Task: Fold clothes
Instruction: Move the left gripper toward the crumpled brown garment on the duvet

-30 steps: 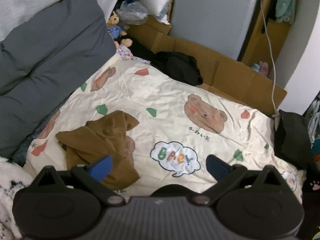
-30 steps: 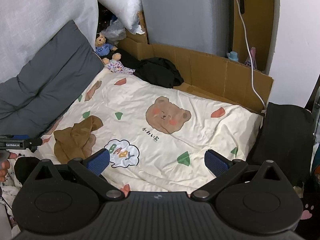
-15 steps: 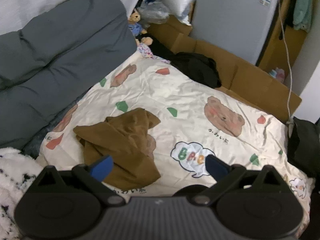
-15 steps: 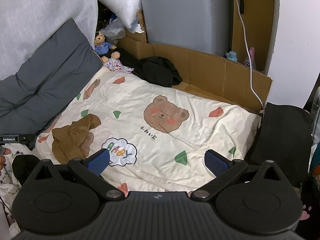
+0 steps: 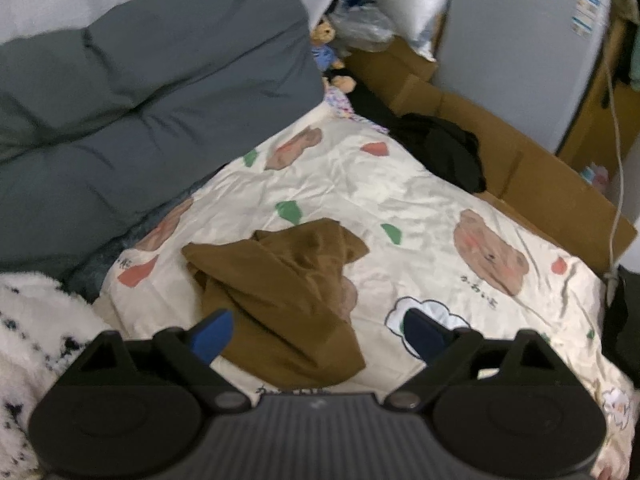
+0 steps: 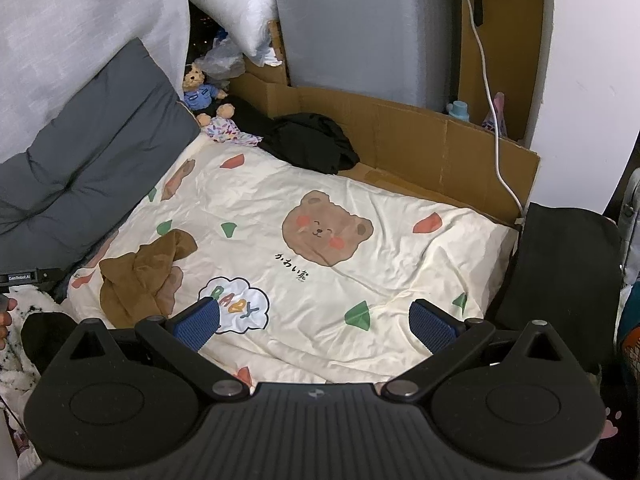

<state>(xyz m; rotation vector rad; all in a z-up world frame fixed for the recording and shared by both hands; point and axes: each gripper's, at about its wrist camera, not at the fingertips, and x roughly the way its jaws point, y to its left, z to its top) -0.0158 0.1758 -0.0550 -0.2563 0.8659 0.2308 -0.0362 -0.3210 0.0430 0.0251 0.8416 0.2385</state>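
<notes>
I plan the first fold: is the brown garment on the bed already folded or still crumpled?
Crumpled. The brown garment lies in an uneven, bunched heap on the bear-print sheet.

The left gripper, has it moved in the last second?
Yes. The left gripper has swung left toward the brown garment; the bear print slid rightward in its view.

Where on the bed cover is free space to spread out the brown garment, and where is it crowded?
The widest bare patch of the bed cover lies around the printed bear face, between the brown garment and the black cushion. The far-left corner is crowded: the black clothing and two stuffed toys sit there. Both grippers, left and right, are open.
</notes>
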